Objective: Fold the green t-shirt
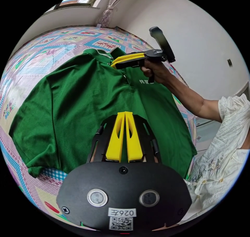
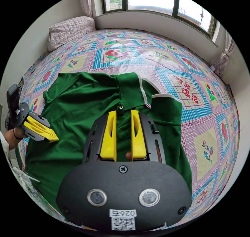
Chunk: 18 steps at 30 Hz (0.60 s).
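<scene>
1. I see the green t-shirt (image 1: 78,104) spread flat on the patterned bedsheet (image 1: 39,54), front up.
2. My left gripper (image 1: 125,114) hovers over the shirt's middle, jaws closed together on nothing.
3. My right gripper (image 2: 123,113) sits at the collar (image 2: 142,91), jaws parted.
4. The right gripper view adds a pillow (image 2: 70,28) and window (image 2: 156,2) beyond the shirt.
</scene>
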Tool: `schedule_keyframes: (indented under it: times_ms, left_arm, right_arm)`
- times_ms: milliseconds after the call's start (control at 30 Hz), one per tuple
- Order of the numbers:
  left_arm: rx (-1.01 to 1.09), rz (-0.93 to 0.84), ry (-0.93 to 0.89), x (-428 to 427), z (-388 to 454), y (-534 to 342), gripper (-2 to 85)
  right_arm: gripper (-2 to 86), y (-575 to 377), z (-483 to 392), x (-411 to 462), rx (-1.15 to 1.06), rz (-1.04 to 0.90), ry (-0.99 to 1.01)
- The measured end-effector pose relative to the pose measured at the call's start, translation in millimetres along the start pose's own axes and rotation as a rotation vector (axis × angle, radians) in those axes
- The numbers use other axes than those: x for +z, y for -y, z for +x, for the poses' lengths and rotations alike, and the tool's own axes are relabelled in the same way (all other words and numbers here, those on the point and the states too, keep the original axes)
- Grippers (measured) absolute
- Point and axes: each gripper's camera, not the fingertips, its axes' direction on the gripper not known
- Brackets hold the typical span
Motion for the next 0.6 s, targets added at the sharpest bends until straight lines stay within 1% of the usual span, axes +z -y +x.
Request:
schedule_keyframes:
  times_ms: [33, 133, 200, 300, 333, 367, 467, 600]
  left_arm:
    - [0.002, -0.011, 0.005, 1, -2, 0, -1.0]
    - [0.008, -0.019, 0.012, 4, -4, -2, -1.0]
    - [-0.001, -0.017, 0.004, 3, -7, -3, -1.0]
    - [-0.006, -0.015, -0.003, 3, -10, -3, -1.0]
    - [0.000, -0.017, -0.001, 2, -10, -2, -1.0]
    - [0.005, -0.019, 0.003, 2, -10, -2, -1.0]
    - [0.024, -0.027, 0.026, 1, -7, -1, -1.0]
    - [0.034, -0.021, 0.033, 0, -8, -3, -1.0]
  right_arm:
    - [4.1, -3, 7, -6, 0.022, 0.023, -0.006]
    - [3.9, -3, 23, -14, 0.053, 0.049, 0.091]
    - [4.6, 2, 24, -8, 0.044, 0.025, 0.117]
    - [3.9, 12, 12, 14, -0.020, -0.061, 0.053]
    - [2.1, 13, 7, 11, -0.054, -0.036, 0.026]
    - [-0.2, 15, 2, 11, -0.093, -0.061, -0.051]
    - [-1.0, 14, 2, 0, -0.151, -0.075, -0.194]
    - [-0.9, 11, 25, -8, -0.143, -0.071, -0.168]
